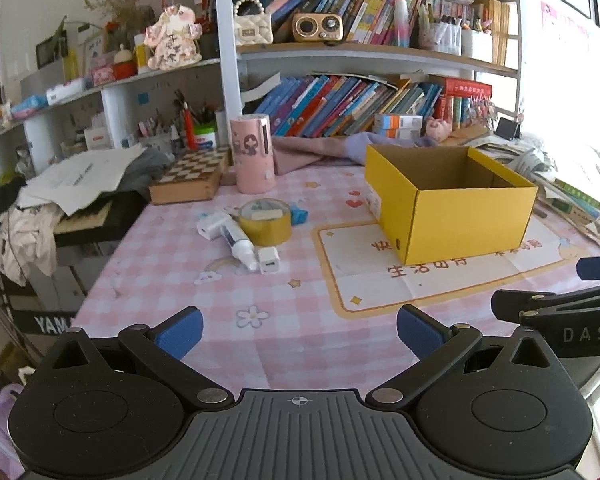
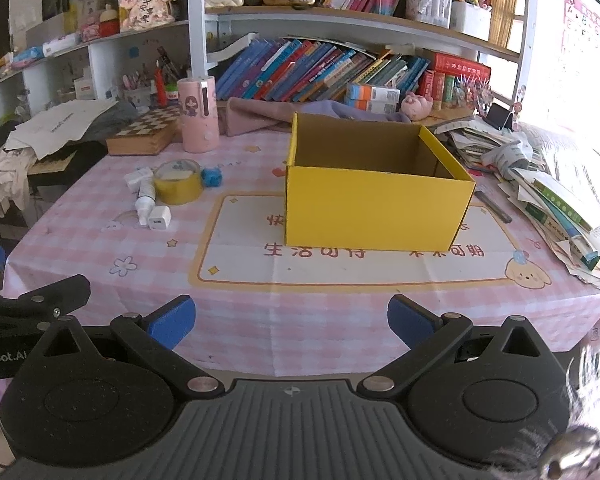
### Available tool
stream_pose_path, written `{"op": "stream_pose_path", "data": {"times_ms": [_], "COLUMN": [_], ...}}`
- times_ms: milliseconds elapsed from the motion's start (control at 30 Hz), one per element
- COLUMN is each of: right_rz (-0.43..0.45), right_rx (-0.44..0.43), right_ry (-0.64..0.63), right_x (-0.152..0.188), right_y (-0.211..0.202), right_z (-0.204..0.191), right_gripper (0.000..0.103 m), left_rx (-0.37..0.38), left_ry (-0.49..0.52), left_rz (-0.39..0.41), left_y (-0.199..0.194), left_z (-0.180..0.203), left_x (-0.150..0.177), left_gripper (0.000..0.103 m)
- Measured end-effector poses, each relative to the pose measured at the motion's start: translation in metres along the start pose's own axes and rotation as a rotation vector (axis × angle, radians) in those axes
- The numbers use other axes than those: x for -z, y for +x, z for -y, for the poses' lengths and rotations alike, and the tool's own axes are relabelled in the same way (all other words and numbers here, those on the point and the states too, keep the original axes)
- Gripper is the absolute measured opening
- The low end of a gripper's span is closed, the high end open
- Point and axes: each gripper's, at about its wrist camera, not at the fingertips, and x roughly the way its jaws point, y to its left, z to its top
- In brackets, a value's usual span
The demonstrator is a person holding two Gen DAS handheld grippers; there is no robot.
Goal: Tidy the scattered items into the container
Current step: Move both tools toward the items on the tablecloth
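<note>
An open yellow cardboard box stands on the pink checked tablecloth, and what I can see of its inside is bare. Left of it lies a small cluster: a yellow tape roll, a white tube, a white charger cube, a second white plug and a small blue object. My left gripper hovers open over the table's near edge, well short of the cluster. My right gripper is open too, in front of the box, holding nothing.
A pink cylindrical container and a wooden chess box stand behind the cluster. Stacked papers and books crowd the table's right side. Bookshelves rise at the back. A cluttered side desk sits to the left.
</note>
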Motion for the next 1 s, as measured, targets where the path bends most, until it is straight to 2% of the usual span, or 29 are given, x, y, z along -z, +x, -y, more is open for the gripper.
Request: {"op": "stream_pose_path", "data": {"times_ms": [167,400,600,1000], "right_rz": [0.004,0.029,0.04,0.027], "right_rx": [-0.001,-0.02,-0.023,-0.063], "right_ry": [-0.001,0.016,0.001,-0.03], "right_x": [0.0,-0.001,-0.002,-0.009], "right_y": [-0.001,-0.006,-0.008,0.004], "right_z": [-0.004,-0.022,-0.042,-0.064], "right_gripper": [0.103,0.103,0.103,0.103], "left_rx": [0.015,0.03,0.001,-0.028], "left_ry": [0.0,-0.041,-0.032,-0.078], "left_rz": [0.004,0.051,0.022,0.028], "left_y": [-0.002,-0.007,-0.009,-0.011], "left_z": [-0.007,-0.026,-0.042,-0.064], "left_x": [0.003,0.009,0.008,0.011], "left_gripper": [0.103,0.103,0.103,0.103]}}
